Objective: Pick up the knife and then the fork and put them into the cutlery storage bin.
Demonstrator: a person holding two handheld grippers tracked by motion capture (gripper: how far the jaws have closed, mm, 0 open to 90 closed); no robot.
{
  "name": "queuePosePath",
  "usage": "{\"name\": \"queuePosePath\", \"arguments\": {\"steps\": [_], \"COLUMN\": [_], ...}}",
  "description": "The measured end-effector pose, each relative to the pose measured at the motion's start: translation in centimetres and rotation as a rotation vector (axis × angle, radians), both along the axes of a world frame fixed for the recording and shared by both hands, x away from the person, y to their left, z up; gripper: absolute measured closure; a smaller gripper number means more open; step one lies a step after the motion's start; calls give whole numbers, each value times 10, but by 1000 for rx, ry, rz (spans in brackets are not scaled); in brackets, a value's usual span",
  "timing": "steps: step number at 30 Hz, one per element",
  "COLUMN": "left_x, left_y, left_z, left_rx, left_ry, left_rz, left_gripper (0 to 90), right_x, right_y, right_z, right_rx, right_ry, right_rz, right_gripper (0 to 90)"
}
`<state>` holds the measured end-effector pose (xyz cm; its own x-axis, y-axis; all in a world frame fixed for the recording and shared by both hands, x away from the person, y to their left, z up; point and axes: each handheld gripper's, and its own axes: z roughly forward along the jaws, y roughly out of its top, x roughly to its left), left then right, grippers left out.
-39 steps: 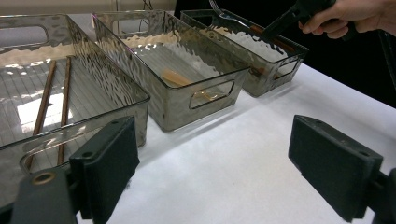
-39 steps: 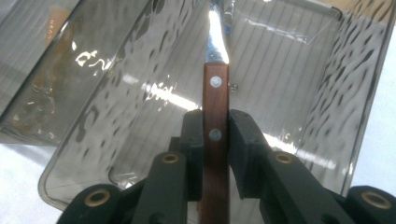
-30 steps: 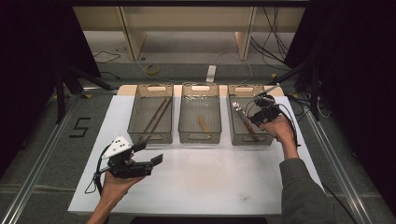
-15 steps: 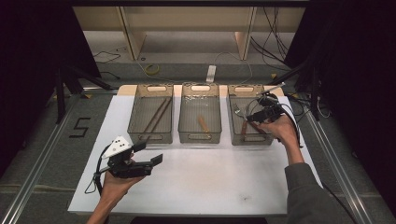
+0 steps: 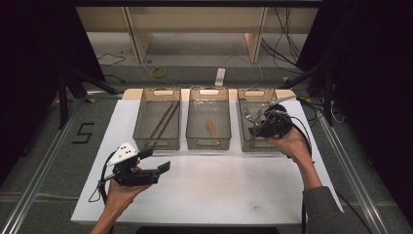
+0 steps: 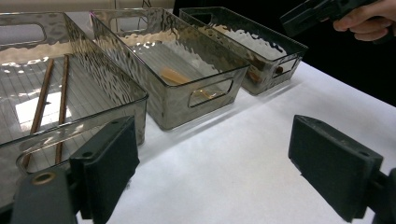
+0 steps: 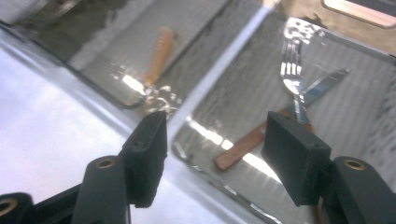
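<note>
Nearest to us, our left gripper (image 5: pixel 146 170) hovers over the white table (image 5: pixel 219 195), its jaws spread wide with nothing between them; the left gripper view shows only bare tabletop in the gap. A grey three-cornered plate sits on top of it.

Farther on, three smoky clear bins stand in a row, just beside one another. The left bin (image 5: pixel 158 141) holds a pair of brown chopsticks (image 5: pixel 163 122) lying side by side. The middle bin (image 5: pixel 209 141) holds one short wooden piece (image 5: pixel 212 129); we cannot tell what it is.

Our right gripper (image 5: pixel 255 124) hangs above the near end of the right bin (image 5: pixel 246 146). Its jaws have just been opening and now stand well apart, holding nothing. Through that gap the right gripper view shows, resting on the bin's floor, a fork (image 7: pixel 293 81) with a brown wooden handle, its tines pointing to the far end, and a second metal utensil (image 7: pixel 327 84) crossing under it, too blurred to name.

On the grey floor to the left of the table a black "5" (image 5: pixel 84 132) is marked. We can read no brand or label on the bins or grippers.
</note>
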<state>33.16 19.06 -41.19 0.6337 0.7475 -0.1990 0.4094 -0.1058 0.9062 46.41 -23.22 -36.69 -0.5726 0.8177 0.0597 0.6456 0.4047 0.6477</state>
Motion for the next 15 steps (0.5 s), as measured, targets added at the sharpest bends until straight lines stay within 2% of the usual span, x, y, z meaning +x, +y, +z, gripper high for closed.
{"name": "queuePosePath", "arguments": {"steps": [3, 9, 15], "left_x": [0, 0, 0], "left_y": [0, -1, -1], "left_z": [0, 0, 0], "left_rx": [1, 0, 0], "left_ry": [-1, 4, 3], "left_rz": [0, -5, -9], "left_gripper": [151, 151, 151], "right_x": [-7, -22, -43], "right_y": [2, 5, 8], "right_z": [1, -1, -7], "right_rx": [5, 49, 134], "right_ry": [-17, -43, -77], "right_rz": [15, 34, 75], "right_gripper": [380, 350, 347]}}
